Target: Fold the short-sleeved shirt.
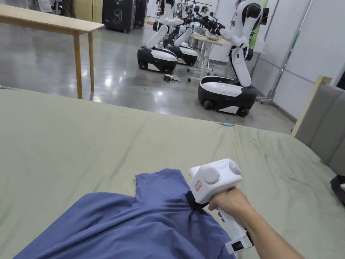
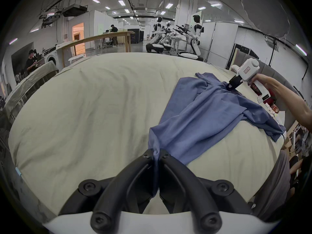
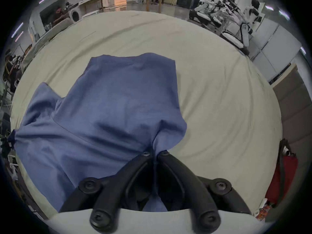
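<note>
Both grippers' fingers pinch the blue shirt (image 2: 202,112): left gripper (image 2: 156,155), right gripper (image 3: 154,154). It is being spread on the bed (image 1: 84,141); flattening probably comes next.

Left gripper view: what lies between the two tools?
Only the blue shirt, stretched over the green sheet from the left tool to the right tool.
</note>
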